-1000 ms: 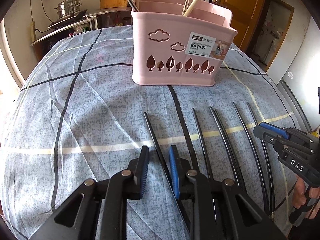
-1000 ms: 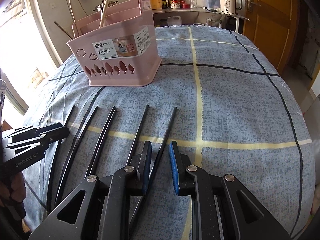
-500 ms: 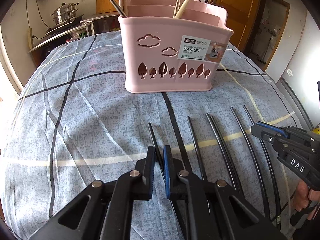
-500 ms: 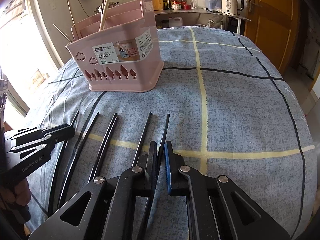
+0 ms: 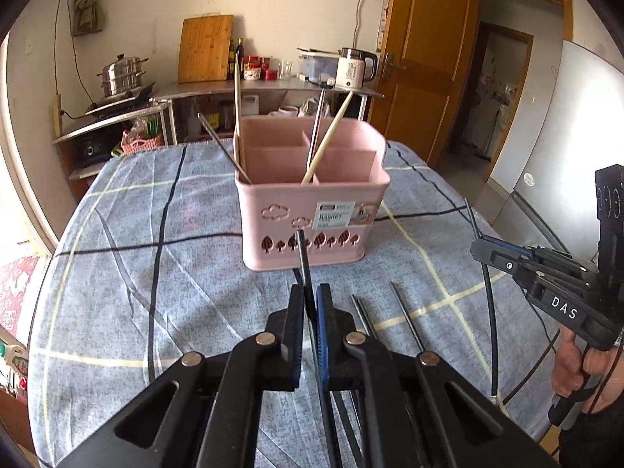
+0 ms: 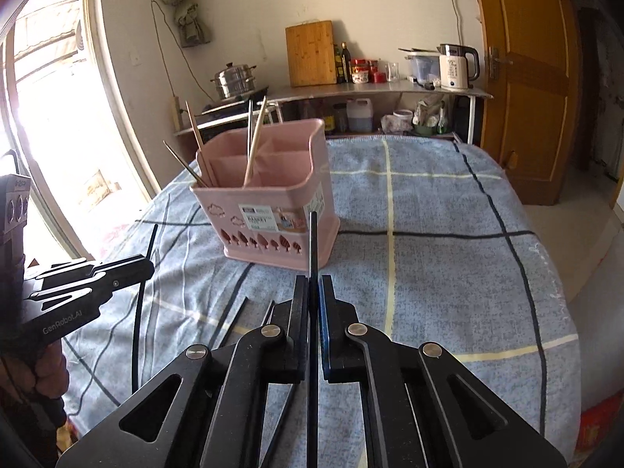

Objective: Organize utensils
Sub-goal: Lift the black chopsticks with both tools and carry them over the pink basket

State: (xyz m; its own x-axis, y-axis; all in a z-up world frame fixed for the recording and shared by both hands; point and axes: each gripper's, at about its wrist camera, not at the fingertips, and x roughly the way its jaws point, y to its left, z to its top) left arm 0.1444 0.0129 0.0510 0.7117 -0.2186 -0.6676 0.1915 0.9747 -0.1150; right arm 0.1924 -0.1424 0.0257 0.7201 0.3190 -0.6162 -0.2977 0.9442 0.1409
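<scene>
The left gripper (image 5: 311, 304) is pressed together on one black chopstick (image 5: 303, 265), which points forward toward the pink basket (image 5: 312, 210) and is lifted above the blue checked cloth (image 5: 156, 292); the right gripper (image 6: 312, 292) is pinching a second black chopstick (image 6: 313, 241) in the same way, with its tip in front of the near wall of the basket; the basket stands upright on the far middle of the cloth, it has several compartments, and pale wooden chopsticks (image 5: 331, 136) and thin metal ones (image 5: 222, 144) lean inside it; which compartment each one is in, I cannot tell exactly; on the cloth, near to the grippers and between them, a few more black chopsticks (image 5: 405, 319) lie side by side; behind the table, on the far side, a shelf carries a white kettle (image 5: 355, 68), a wooden cutting board (image 5: 204, 48) and a steel pot (image 5: 123, 78).
</scene>
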